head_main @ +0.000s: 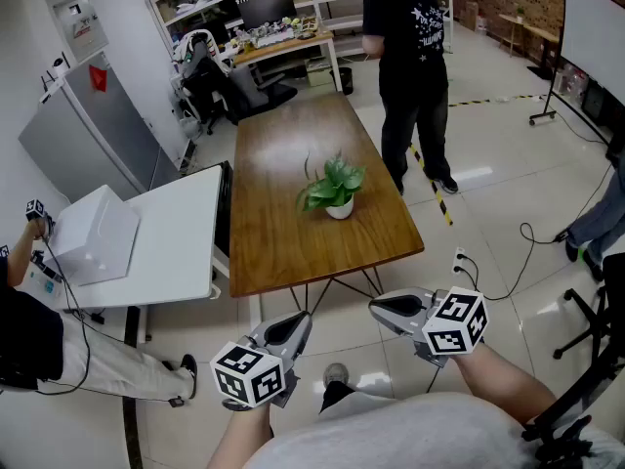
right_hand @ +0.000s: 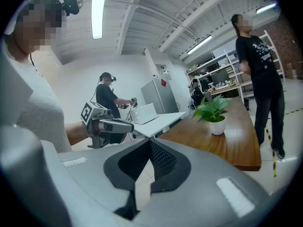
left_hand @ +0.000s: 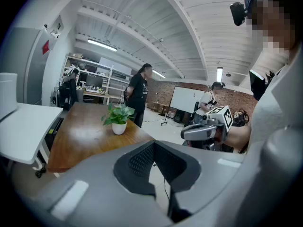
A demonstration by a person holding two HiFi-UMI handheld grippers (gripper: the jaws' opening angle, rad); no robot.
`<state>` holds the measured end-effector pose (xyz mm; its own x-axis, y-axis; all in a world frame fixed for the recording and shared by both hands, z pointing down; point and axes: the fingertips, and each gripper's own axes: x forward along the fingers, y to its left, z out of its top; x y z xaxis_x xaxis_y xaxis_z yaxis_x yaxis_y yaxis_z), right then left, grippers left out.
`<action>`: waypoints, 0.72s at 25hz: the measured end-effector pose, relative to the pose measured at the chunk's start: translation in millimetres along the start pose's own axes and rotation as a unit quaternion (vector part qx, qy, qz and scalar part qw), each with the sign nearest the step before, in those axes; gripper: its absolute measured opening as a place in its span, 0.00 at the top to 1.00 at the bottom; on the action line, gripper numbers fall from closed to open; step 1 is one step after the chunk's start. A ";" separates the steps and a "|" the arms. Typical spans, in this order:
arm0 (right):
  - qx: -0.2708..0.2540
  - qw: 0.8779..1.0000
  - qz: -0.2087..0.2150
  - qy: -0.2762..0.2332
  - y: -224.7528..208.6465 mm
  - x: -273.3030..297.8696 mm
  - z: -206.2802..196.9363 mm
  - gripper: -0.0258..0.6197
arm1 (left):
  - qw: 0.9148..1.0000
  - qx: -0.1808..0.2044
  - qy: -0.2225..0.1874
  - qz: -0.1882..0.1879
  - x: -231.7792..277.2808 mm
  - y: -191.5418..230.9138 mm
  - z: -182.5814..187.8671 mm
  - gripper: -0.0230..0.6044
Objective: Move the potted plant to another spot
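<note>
A long wooden table (head_main: pixel 283 213) runs away from the viewer across a pale tiled floor (head_main: pixel 488 193). A white table (head_main: pixel 181 233) sits against its left side, with a white box (head_main: pixel 93 234) at that table's far left. A grey fridge (head_main: pixel 83 135) is behind the white table. A person in black (head_main: pixel 410 57) stands by the wooden table's far right corner. Low in the head view are 2 handheld grippers, each carrying a marker cube. The left gripper (head_main: pixel 301 320) and right gripper (head_main: pixel 377 308) are off the table's near end. Each has its jaws pressed together with nothing between them. The plant (head_main: pixel 332 188), green leaves in a small white pot, stands upright on the wooden table. It is near the right edge, well apart from both grippers.
</note>
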<state>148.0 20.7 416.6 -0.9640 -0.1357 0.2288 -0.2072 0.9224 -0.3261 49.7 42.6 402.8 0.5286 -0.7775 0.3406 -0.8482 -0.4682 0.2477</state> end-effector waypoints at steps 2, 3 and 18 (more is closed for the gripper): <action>0.005 1.000 -0.001 -0.005 -11.9 22.5 6.3 0.96 | 1.000 -0.001 0.002 -0.002 3.8 29.7 4.3 0.97; 0.007 1.000 -0.002 -0.005 -18.1 34.6 9.4 0.96 | 1.000 -0.001 0.003 -0.003 5.7 45.0 6.8 0.97; -0.009 0.998 -0.059 0.034 -99.4 189.7 56.4 0.96 | 0.999 -0.011 0.040 -0.035 31.9 260.9 41.3 0.97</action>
<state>-23.7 -117.1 440.7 -0.9195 -0.2188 0.3265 -0.3143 0.9081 -0.2767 -156.2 -121.7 440.8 0.5878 -0.7072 0.3929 -0.8090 -0.5096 0.2931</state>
